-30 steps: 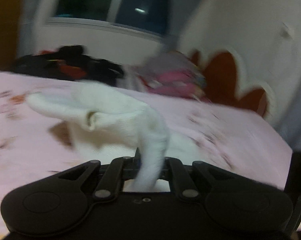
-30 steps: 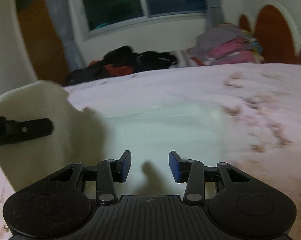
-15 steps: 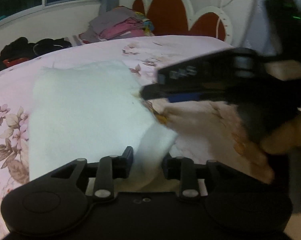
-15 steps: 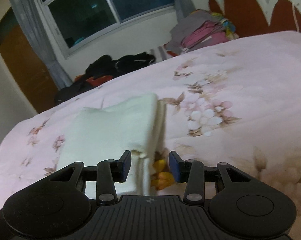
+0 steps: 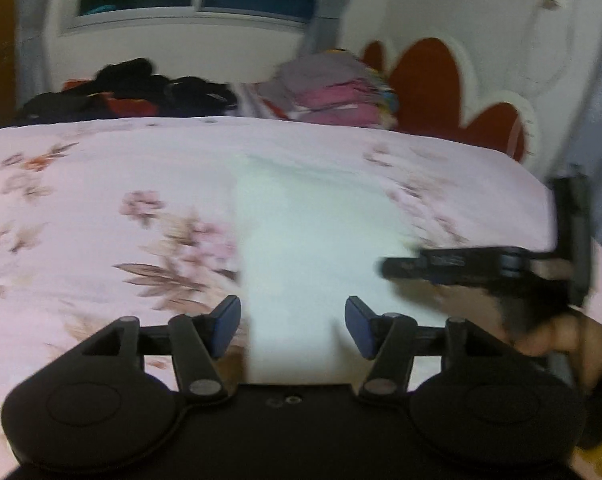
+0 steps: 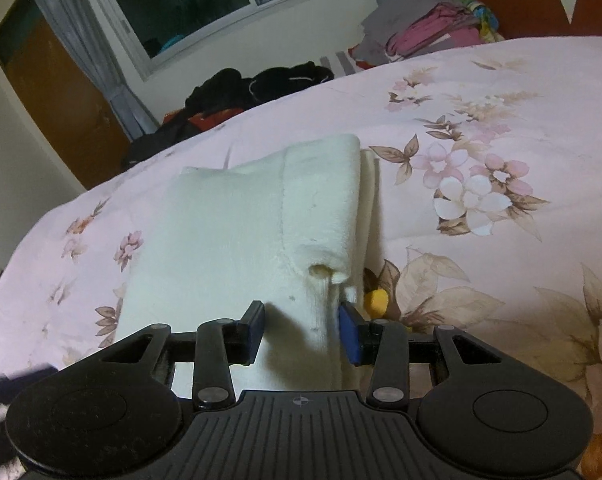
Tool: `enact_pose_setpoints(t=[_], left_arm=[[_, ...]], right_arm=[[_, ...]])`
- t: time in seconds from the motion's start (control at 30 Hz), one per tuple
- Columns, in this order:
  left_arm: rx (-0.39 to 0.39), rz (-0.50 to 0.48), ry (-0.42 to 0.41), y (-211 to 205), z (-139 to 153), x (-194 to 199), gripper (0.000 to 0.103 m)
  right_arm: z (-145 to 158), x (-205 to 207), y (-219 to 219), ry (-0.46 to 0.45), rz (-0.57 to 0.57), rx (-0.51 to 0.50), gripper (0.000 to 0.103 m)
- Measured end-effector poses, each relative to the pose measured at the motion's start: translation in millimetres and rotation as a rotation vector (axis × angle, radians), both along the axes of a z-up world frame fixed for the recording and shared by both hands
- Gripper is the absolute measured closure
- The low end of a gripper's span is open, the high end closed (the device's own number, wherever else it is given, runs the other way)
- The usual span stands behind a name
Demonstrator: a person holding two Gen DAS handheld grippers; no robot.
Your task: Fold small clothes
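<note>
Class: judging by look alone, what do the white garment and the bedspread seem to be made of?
White garment: probably fleece or terry, matt, with a fuzzy nap and thick, soft folded edges. Bedspread: likely smooth woven cotton or polyester, flat pink surface with a printed flower pattern and a faint sheen.

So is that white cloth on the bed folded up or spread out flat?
Folded. The white cloth lies on the bedspread with a top flap doubled over and more layered edges showing along its right side.
</note>
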State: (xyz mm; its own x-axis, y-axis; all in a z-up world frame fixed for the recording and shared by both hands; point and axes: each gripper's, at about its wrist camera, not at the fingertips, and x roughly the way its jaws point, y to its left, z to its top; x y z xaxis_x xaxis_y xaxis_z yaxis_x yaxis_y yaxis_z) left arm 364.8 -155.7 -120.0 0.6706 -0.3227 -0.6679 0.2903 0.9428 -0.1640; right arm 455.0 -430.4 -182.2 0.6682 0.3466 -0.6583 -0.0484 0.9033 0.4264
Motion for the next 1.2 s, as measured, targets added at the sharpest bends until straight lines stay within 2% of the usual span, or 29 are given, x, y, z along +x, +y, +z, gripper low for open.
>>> enact_pose_setpoints(t=[0.03,0.07,0.17,0.3,0.43,0.6,0.63,0.7,0.77,0.9,1.13,1.2], left_arm=[[0.002,0.022,0.005,3.0,-1.3,6.6,0.046],[0.002,0.039,0.005,7.5,-2.0,9.0,0.046],[0.003,0.073,0.012,9.0,-4.8,22.4,0.046],[0.005,0.073,0.004,2.8,-6.4,40.0,0.046],[-0.014,0.062,0.031,-3.9,-13.7,54.0,0.046],[-0.023,0.057,0.056,-9.6,-20.0,68.7,0.046],[-0.03,0.058,0.052,-9.3,-18.2,71.8,0.046],[-0.037,0.064,0.043,-9.9,-15.0,79.2,0.044],[-0.047,0.07,0.041,-11.0,-13.0,88.7,0.043],[-0.075,0.089,0.058,-11.1,-13.3,110.5,0.043],[-0.138,0.155,0.111,-6.4,-26.0,150.9,0.045],[-0.155,0.156,0.126,-4.6,-31.9,158.8,0.047]], right_arm=[[1.1,0.6,0.5,-0.002,0.0,-0.002,0.086],[1.5,3.2,0.8,0.002,0.006,-0.003,0.096],[2.6,2.5,-1.3,0.002,0.006,0.004,0.096],[15.4,-12.4,-13.5,-0.043,-0.022,0.011,0.097],[-2.8,-15.0,-17.6,0.029,-0.021,-0.004,0.098],[7.7,-19.7,-15.2,0.026,0.008,-0.037,0.097],[11.4,-20.2,-19.3,0.017,-0.001,-0.023,0.096],[21.1,-21.4,-26.2,-0.012,-0.036,0.003,0.082],[31.4,-19.0,-31.5,-0.055,-0.072,0.027,0.042],[41.4,6.4,-33.0,-0.087,-0.105,0.039,0.042],[24.4,65.7,-33.9,-0.037,-0.162,0.073,0.042],[18.0,78.9,-31.8,-0.031,-0.157,0.048,0.05]])
